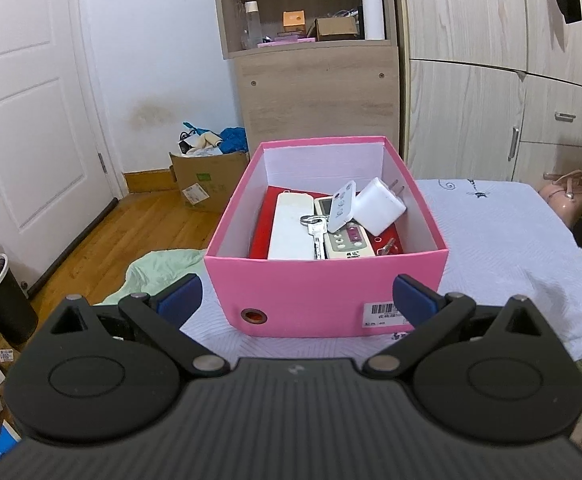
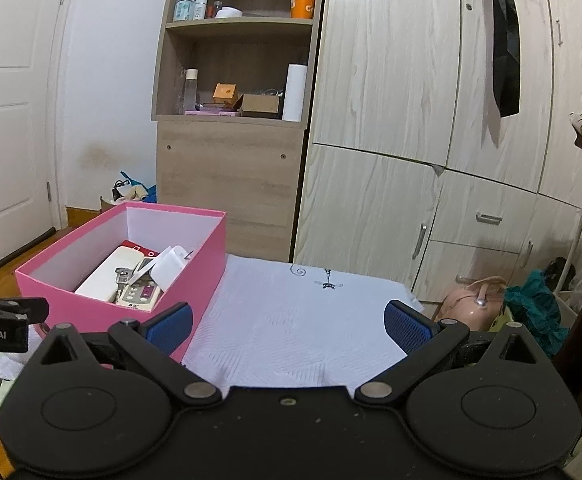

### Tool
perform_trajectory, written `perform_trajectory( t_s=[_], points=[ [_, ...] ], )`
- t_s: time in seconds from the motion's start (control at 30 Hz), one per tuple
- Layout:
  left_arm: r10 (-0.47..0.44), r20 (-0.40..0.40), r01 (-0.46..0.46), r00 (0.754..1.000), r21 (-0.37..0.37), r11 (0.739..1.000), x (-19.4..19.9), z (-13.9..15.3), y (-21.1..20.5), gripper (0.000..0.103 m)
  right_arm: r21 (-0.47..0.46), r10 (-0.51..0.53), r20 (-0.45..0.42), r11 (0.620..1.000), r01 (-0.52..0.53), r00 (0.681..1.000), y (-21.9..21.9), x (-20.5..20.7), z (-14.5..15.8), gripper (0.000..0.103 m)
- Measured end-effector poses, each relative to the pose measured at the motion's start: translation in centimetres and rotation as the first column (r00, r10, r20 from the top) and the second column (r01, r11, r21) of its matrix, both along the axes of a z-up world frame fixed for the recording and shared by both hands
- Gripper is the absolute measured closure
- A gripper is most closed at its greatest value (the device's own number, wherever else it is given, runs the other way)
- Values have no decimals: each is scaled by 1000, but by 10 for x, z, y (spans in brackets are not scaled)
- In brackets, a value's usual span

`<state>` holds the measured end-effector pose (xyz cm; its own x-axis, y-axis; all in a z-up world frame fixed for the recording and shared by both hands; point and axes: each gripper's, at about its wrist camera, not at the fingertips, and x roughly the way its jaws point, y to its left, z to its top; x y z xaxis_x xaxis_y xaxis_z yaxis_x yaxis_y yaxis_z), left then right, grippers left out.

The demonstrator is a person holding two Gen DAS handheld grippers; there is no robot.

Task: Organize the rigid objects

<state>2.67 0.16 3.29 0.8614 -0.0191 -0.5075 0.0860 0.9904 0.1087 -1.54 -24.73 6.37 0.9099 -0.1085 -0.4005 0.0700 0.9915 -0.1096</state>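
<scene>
A pink box (image 1: 323,292) stands on the white cloth (image 1: 503,240) straight ahead in the left wrist view. Inside lie a white power strip (image 1: 291,228), keys (image 1: 317,232), a grey remote (image 1: 347,240), a slim white remote (image 1: 341,206), a white plug adapter (image 1: 379,206) and a red case (image 1: 261,232). My left gripper (image 1: 297,300) is open, its blue pads on either side of the box's near wall, nothing held. In the right wrist view the pink box (image 2: 195,264) sits at left. My right gripper (image 2: 289,326) hangs open over bare cloth (image 2: 299,328).
A wooden shelf cabinet (image 1: 315,80) and pale wardrobe doors (image 1: 491,92) stand behind the table. A cardboard box (image 1: 207,176) and a green cloth (image 1: 159,272) lie on the wood floor at left. A pink bag (image 2: 475,308) sits at the right of the table.
</scene>
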Motion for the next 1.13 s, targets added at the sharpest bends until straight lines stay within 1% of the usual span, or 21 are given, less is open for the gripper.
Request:
perform_trajectory(
  t_s=[0.5, 0.67, 0.8, 0.9, 1.03, 1.13],
  points=[
    [-22, -15, 22, 1000, -11, 1000, 1, -1, -2, 0, -4, 0, -28, 1000, 0, 1000, 2, 1, -3, 0],
    [-27, 8, 28, 1000, -6, 1000, -4, -2, -5, 0, -2, -1, -34, 1000, 1, 999, 1, 1, -3, 0],
    [-39, 0, 38, 999, -24, 999, -5, -2, -5, 0, 0, -4, -37, 1000, 4, 999, 0, 2, -3, 0],
    [-31, -1, 31, 1000, -16, 999, -5, -2, -5, 0, -1, -5, -43, 1000, 5, 999, 0, 3, -4, 0],
    [-31, -23, 31, 999, -14, 999, -2, -3, -5, 0, 1, -4, -45, 1000, 4, 999, 0, 3, -4, 0],
    [-26, -27, 27, 999, 8, 1000, -2, -5, -6, 0, -3, -10, -52, 1000, 10, 999, 1, 3, -5, 0]
  ],
)
